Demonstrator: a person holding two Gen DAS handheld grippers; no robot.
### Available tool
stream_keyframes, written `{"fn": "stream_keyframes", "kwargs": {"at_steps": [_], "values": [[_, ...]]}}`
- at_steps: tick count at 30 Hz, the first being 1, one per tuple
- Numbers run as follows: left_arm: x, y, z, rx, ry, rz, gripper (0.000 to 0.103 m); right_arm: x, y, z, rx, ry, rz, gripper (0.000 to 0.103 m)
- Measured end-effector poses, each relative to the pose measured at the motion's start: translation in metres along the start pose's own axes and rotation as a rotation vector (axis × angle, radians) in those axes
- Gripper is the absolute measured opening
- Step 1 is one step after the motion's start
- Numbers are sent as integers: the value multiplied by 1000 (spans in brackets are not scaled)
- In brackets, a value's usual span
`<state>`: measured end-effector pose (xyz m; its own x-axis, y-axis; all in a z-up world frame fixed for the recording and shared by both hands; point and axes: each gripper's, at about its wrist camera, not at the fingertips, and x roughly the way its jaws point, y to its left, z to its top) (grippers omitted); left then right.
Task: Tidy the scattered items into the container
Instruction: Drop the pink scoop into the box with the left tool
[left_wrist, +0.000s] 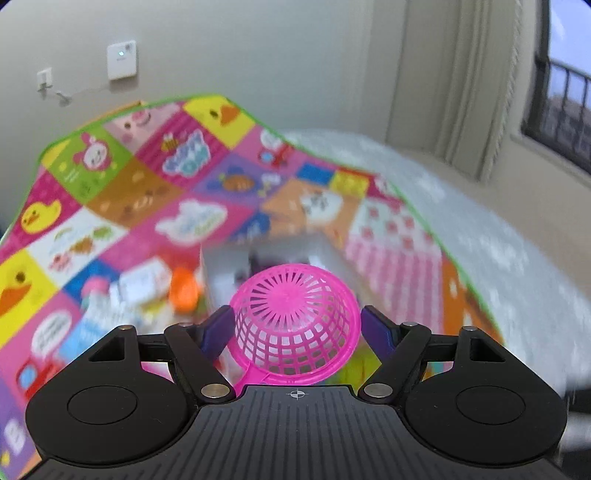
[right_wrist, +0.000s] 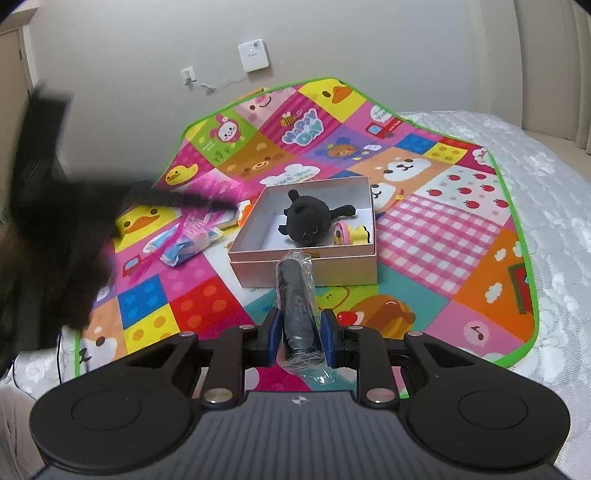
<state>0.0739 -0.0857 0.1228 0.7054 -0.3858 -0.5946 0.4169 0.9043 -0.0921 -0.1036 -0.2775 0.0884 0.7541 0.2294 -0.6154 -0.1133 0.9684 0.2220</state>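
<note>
My left gripper is shut on a pink plastic mesh strainer, held above the play mat near the blurred white box. My right gripper is shut on a dark grey cylinder wrapped in clear plastic, just in front of the box. The open box holds a black plush cat and a small pink and yellow toy. The left gripper shows as a dark blur at the left of the right wrist view.
A colourful play mat lies on a white bed. Left of the box lie a blue and white wrapped pack, a white card and an orange item. A wall stands behind.
</note>
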Motion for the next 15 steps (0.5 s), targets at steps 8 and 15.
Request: {"fn": "stream_keyframes", "kwargs": {"at_steps": [8,15], "values": [[81,28,60,-164,-47,-75,98,22,-17,-9,3,24,-21,22],[51,45,3,-96,7,38,100,45,-40,-21,56,72,-34,22]]}}
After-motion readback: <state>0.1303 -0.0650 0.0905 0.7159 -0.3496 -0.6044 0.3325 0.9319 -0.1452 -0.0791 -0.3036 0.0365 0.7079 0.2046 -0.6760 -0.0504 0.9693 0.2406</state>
